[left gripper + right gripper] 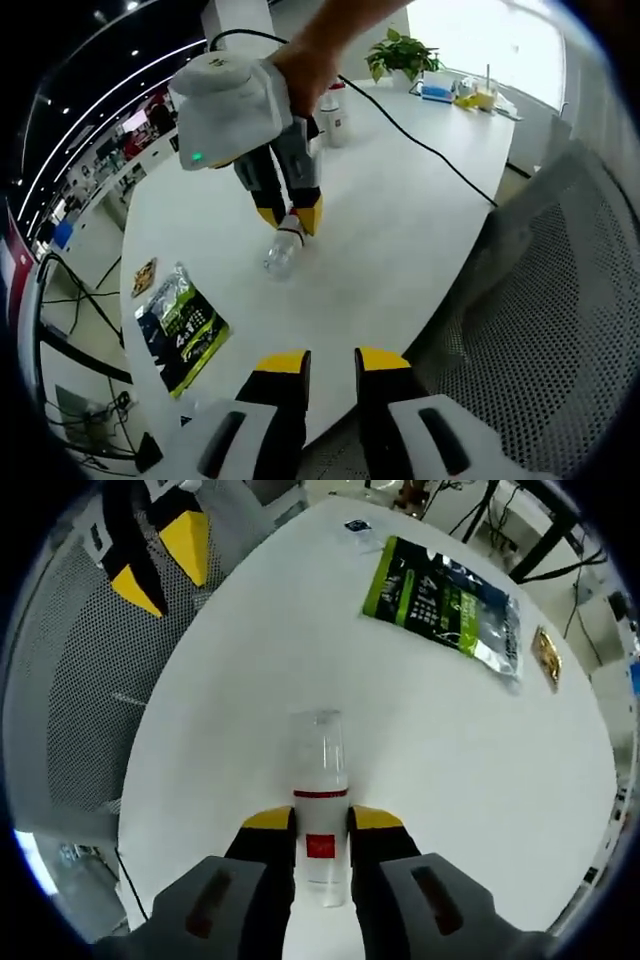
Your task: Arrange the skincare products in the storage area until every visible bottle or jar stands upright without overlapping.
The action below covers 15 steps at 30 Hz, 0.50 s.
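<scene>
In the left gripper view, the pouch (181, 327) lies flat on the white table (400, 220) at 8 o'clock, w/ a small packet (144, 276) just above it. The left gripper (332, 366) sits at 6 o'clock over the table edge, jaws slightly apart, nothing between them. Center: the right gripper (293, 214) reaches down from 12 o'clock, held by a hand (303, 66), tips clamped on the bottle (282, 247). Bottle lies on its side on the table, long axis running 1 to 7 o'clock. A 2nd bottle (333, 115) stands upright behind; plant (402, 53) at 1 o'clock; mesh chair (560, 330) at 4 o'clock. In the right gripper view, the bottle's clear end points to 12 o'clock, away from the jaws.
</scene>
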Available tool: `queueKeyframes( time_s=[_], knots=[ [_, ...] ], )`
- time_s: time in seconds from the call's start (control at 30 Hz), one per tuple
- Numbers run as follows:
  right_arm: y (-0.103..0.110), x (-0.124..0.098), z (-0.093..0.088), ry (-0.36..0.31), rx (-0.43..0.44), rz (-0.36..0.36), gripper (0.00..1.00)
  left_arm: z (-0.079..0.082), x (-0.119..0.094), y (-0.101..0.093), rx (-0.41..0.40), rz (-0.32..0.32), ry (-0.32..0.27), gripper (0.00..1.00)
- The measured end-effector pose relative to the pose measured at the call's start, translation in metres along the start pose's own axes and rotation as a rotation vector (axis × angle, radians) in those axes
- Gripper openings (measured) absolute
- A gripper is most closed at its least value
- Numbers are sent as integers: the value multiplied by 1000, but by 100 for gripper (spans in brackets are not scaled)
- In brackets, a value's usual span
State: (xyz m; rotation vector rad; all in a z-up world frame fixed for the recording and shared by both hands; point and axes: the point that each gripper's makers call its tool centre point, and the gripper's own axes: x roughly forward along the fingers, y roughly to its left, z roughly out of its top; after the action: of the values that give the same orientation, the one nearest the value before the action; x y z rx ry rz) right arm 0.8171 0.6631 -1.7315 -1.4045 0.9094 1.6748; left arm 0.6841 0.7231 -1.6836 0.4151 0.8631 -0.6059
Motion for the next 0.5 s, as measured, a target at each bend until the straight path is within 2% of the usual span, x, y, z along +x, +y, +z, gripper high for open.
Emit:
queueKeyframes(
  time_s=[0.13,0.2,0.37,0.5],
  knots=[
    [-2,-1,-2,-5,59,-17,18,1,-1,2,-4,6,-4,18],
    [-2,-3,0,-34,118,-24,18,1,-1,2,-5,10,-8,18],
    [-7,-16,7,-140,251,-67,18,2,-1,2,2,10,-11,18],
    [-11,-32,13,-268,411,-118,18,2,-2,1,6,7,-12,18]
  ],
)
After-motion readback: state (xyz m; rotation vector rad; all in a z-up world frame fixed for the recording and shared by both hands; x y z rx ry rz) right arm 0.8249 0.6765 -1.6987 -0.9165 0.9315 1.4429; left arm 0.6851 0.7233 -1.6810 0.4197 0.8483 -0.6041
